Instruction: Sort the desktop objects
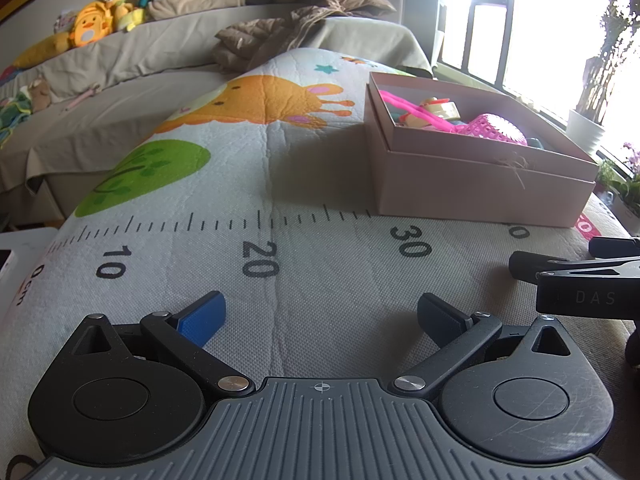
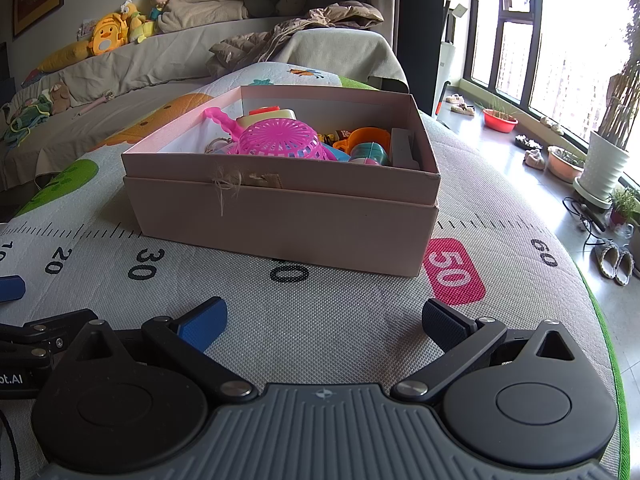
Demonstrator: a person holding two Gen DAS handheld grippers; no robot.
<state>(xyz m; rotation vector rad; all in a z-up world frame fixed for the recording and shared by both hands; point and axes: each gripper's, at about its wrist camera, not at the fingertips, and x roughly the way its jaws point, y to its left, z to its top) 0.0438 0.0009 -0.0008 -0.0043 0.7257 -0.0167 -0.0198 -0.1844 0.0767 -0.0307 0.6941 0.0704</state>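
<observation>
Left wrist view showed the left gripper (image 1: 322,320) low over the printed play mat (image 1: 248,184), its blue-padded fingers (image 1: 204,318) spread wide with nothing between them. Bare mat lay ahead of the jaws, with the ruler numbers 10, 20 and 30 running across. Farther ahead and to the right stood the pink cardboard box (image 1: 472,184), well apart from this claw, its near corner beside the 30 mark. Toys filled it, among them a pink plastic basket (image 1: 496,130). At the right edge, part of the other gripper's black body reached into the frame.

Right wrist view showed the right gripper (image 2: 324,320) also near the mat (image 2: 320,320), jaws wide apart and empty. A blue finger of the left gripper (image 2: 12,288) peeked in at the left edge. The pink box (image 2: 288,220) sat straight ahead of the right claw, near but not touching, covering the ruler between the 30 and the pink 50 patch (image 2: 454,272). Inside it, the pink basket (image 2: 280,140) lay upside down on the heap, with an orange toy cup (image 2: 366,138) and a teal item just to its right.
</observation>
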